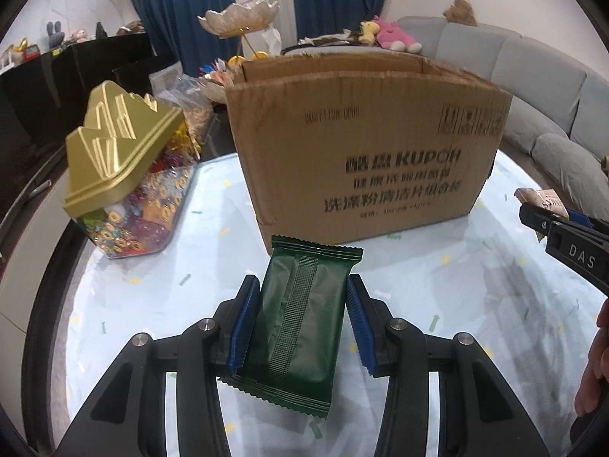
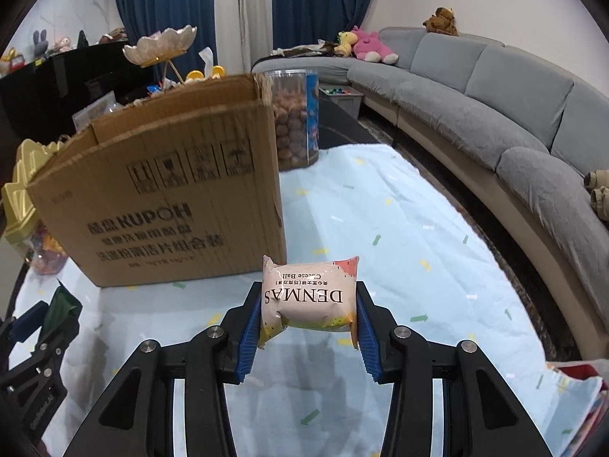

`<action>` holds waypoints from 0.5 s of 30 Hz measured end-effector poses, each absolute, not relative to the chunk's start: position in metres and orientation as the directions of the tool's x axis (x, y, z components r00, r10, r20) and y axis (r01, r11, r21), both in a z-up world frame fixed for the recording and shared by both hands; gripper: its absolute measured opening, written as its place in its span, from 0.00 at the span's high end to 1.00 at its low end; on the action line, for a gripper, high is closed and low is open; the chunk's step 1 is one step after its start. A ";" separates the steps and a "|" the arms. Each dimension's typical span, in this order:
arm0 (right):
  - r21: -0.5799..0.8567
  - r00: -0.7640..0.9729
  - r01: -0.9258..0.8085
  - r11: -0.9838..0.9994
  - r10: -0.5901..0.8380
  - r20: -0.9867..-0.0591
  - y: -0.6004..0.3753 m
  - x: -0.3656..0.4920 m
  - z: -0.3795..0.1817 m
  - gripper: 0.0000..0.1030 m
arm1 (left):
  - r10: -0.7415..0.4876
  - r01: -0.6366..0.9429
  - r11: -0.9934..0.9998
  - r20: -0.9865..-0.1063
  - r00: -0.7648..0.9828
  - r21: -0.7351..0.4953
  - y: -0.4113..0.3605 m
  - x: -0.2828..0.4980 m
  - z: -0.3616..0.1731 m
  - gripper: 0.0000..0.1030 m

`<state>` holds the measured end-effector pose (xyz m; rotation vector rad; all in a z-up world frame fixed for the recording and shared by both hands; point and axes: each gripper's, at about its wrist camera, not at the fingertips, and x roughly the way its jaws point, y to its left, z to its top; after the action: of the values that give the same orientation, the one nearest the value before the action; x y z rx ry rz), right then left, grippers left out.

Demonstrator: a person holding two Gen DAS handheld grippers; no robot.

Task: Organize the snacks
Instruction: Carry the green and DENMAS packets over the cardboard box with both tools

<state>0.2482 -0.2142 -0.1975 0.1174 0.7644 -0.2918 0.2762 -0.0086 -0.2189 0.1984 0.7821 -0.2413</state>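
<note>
A gold-lidded candy jar [image 1: 125, 182] stands at the left of a pale blue tablecloth [image 1: 456, 285], beside an open cardboard box [image 1: 365, 144]. In front of the box, the left gripper [image 1: 302, 316] clamps a dark green snack packet [image 1: 300, 320] above the cloth. Further right, the right gripper [image 2: 309, 312] squeezes a pink Denmas cheese ball packet [image 2: 310, 297].

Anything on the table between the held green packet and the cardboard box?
No. In the left wrist view only bare tablecloth separates the green packet from the cardboard box.
</note>
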 end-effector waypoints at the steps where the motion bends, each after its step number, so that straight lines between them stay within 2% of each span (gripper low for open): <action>1: -0.001 0.688 0.298 0.954 -0.216 -0.693 -0.214 0.247 -0.194 0.55 | -0.136 0.279 0.956 -0.712 0.688 0.088 -0.009 0.275 -0.215 0.56; 15: 0.007 0.729 0.253 0.967 -0.186 -0.659 -0.213 0.232 -0.144 0.55 | -0.110 0.203 0.977 -0.669 0.735 0.062 -0.012 0.264 -0.160 0.56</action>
<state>0.2323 -0.2135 -0.1436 0.0991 0.7148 -0.2421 0.2645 -0.0125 -0.1604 0.1335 0.7252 -0.1725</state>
